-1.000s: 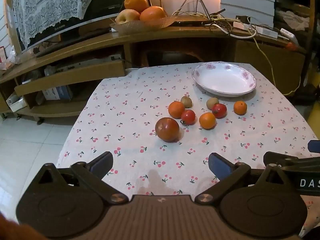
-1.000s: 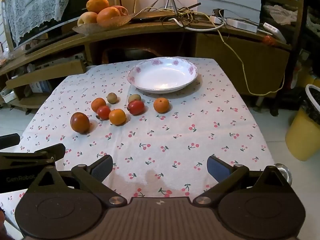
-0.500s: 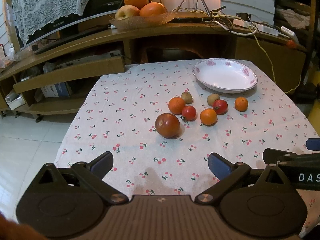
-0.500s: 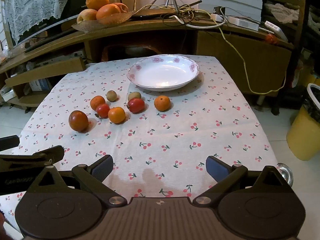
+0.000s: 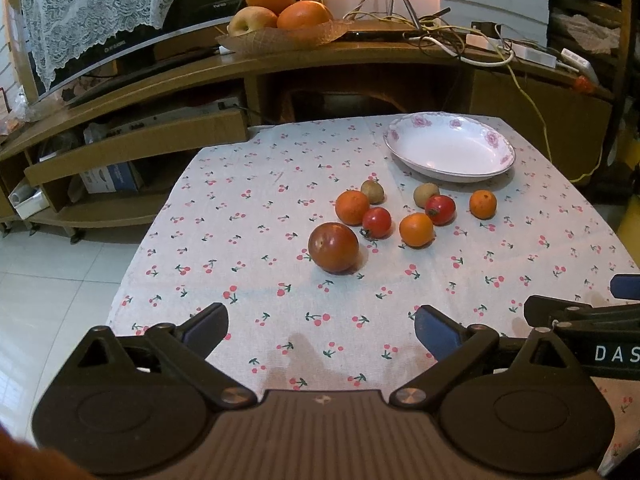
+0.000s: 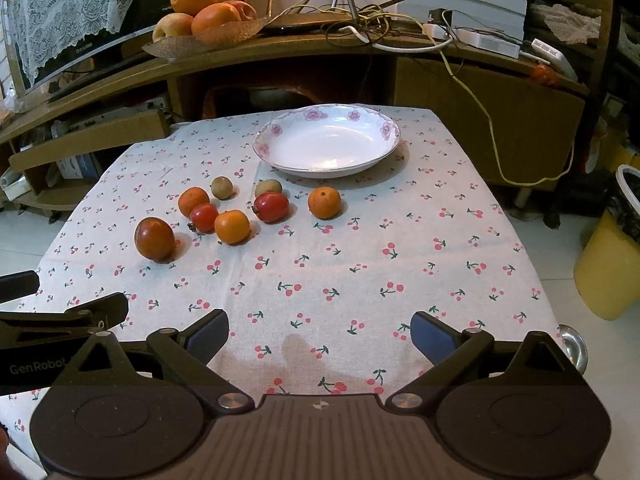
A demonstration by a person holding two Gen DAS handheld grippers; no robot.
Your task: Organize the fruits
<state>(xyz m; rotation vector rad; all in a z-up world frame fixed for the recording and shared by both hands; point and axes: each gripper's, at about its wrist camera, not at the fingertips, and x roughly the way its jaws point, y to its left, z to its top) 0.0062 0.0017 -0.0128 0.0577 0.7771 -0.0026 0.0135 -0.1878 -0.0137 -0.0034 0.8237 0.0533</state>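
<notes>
Both my grippers hang over the near edge of the worktop (image 5: pixel 240 184), side by side, nothing in either. Left gripper (image 5: pixel 320 330): fingers (image 5: pixel 206 326) spread wide. Right gripper (image 6: pixel 319 330): fingers (image 6: pixel 434 332) spread wide too. In the left view the right gripper's side shows at the right edge of the frame; in the right view the left one shows at the left edge.

Fruit sits loose on the cherry-print cloth (image 6: pixel 360 264), centre of the left view, left of centre in the right view:
- big dark red fruit (image 5: pixel 333 247), nearest me, a bit apart from the rest
- orange (image 5: pixel 352 207) touching a small red tomato (image 5: pixel 376 222)
- small brown-green fruit (image 5: pixel 372 191) just behind that orange
- second orange (image 5: pixel 416 229) just beside a second red tomato (image 5: pixel 440 209)
- second brown-green fruit (image 5: pixel 426 194) touching that tomato from behind
- third orange (image 5: pixel 483 204), alone, right end of the group

White plate (image 5: pixel 496 144) with pink flowers on the rim: upper right of the left view, upper centre of the right view, behind the fruit, no fruit in it.

Background: wooden shelf unit (image 6: pixel 460 52) with a fruit dish (image 6: pixel 208 34) at upper left, tangled cables (image 6: pixel 360 20) beside it. Yellow bin (image 6: pixel 608 264) on the floor, right edge of the right view.
</notes>
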